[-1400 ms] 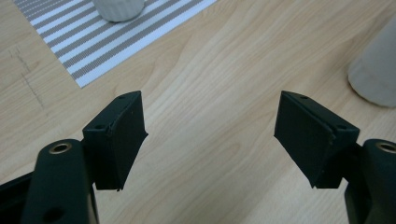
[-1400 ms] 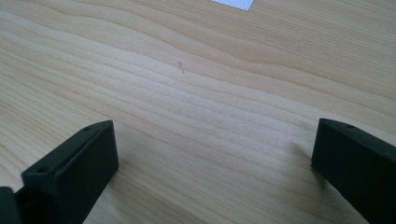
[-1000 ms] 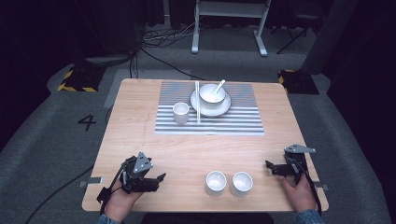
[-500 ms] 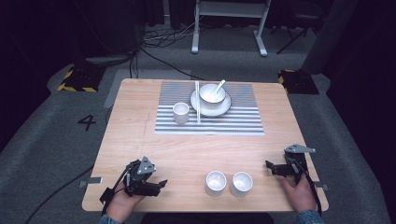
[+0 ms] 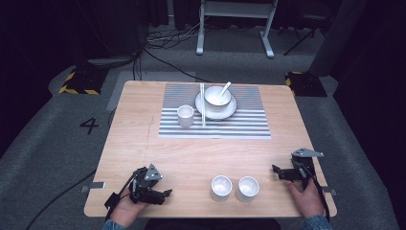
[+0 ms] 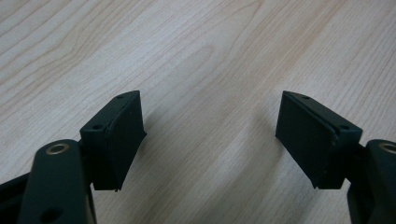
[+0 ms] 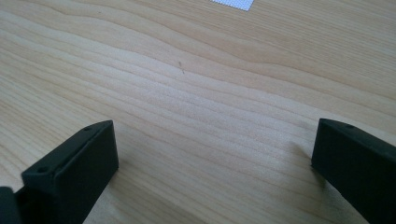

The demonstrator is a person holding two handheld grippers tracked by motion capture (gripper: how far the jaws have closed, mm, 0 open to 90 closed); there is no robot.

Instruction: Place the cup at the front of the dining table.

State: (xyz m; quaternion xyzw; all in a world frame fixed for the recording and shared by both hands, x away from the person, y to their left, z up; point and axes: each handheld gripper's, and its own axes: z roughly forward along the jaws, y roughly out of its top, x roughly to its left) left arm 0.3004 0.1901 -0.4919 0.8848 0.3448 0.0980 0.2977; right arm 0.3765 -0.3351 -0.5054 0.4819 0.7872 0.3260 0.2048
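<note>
Left tool (image 5: 165,193): I see its jaws apart, just been opening, nothing between them (bare worktop (image 5: 191,158) beneath).
Right tool (image 5: 275,170): jaws wide apart, empty.
Two white cups (image 5: 234,188): near edge, between both tools.

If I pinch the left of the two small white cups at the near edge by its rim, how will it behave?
The small white handleless cup looks glazed, so probably slippery and breakable. It looks empty, likely light. Its neighbour stands close beside it, so a sideways nudge may knock them together.
</note>
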